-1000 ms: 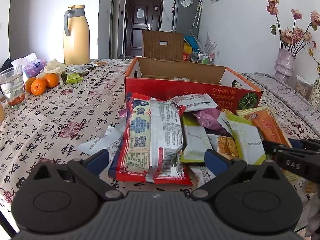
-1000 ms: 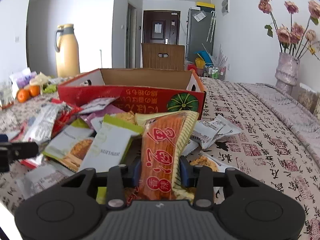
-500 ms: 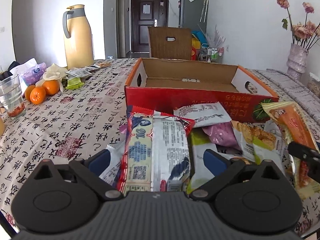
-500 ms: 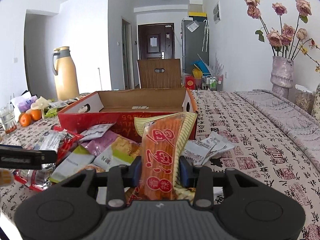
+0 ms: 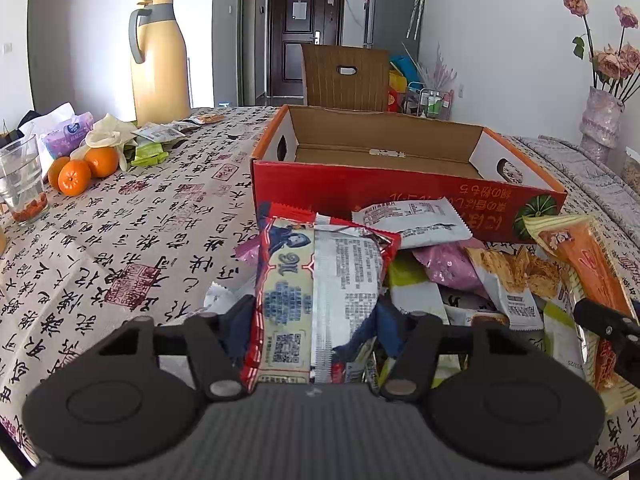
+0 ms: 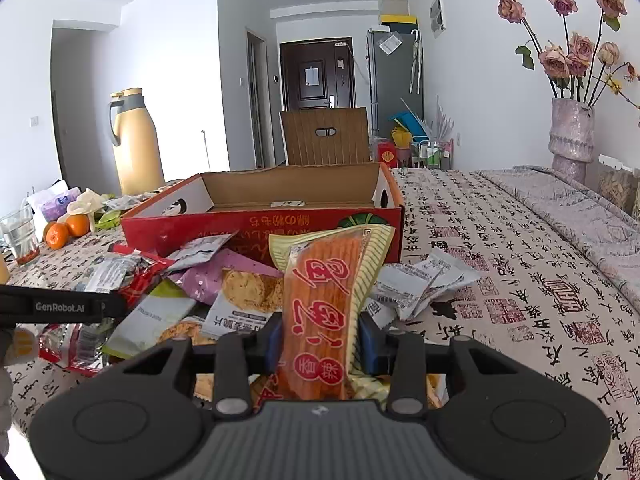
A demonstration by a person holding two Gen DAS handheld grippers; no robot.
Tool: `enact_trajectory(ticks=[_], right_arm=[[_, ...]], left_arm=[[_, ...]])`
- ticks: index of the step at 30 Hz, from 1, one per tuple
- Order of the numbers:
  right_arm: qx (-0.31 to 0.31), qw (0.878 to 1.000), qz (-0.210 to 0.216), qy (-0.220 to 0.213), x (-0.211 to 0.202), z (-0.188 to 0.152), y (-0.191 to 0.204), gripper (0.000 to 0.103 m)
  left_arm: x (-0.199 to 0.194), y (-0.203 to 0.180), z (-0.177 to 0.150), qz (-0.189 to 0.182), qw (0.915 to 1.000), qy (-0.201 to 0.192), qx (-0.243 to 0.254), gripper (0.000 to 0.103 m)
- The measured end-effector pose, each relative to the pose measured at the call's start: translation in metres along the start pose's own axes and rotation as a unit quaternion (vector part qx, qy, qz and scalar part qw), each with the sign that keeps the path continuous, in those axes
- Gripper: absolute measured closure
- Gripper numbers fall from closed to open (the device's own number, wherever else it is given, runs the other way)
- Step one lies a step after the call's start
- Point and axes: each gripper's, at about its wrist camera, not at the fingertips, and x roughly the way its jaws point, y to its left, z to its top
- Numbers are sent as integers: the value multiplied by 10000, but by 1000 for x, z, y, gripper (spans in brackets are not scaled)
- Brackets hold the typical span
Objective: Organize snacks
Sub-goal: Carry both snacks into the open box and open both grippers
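**Two packets between the fingers, the box waiting behind**

Two hand-held grippers are in my views, and each has one snack packet between its fingers. I go from left to right. At the far left of the desk (image 5: 120,248), which wears a cloth printed with black characters, I see a glass (image 5: 22,184), some oranges (image 5: 74,176) and a tall yellow thermos jug (image 5: 160,56). They stand well apart from the snacks.

My left hand-held gripper (image 5: 316,320) is closing its jaws around a long red and silver packet (image 5: 316,284). The packet lies lengthwise between the blue pads (image 5: 240,326), and both pads seem to touch its sides already. Its far end rests on the snack pile (image 5: 440,272), which lies on the desk just in front of the red cardboard box (image 5: 400,192). The box is open at the top, and I see only bare cardboard on the part of its floor that shows.

More to the right, my right hand-held gripper (image 6: 320,340) is pressed together on an orange packet with red characters (image 6: 324,300). This packet stands nearly upright between the pads, above the right side of the pile. Beside it lie several white packets (image 6: 420,284) on the cloth. At the far right stands a vase with dried roses (image 6: 570,136).
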Motion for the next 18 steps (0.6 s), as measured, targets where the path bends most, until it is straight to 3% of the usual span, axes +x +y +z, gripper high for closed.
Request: enact_trajectory(ticks=[18], right_arm=[[14,9998,53,-181,-10,11,1,65]], left_arm=[[-32,3,27,-153,9987,-484,6,44]])
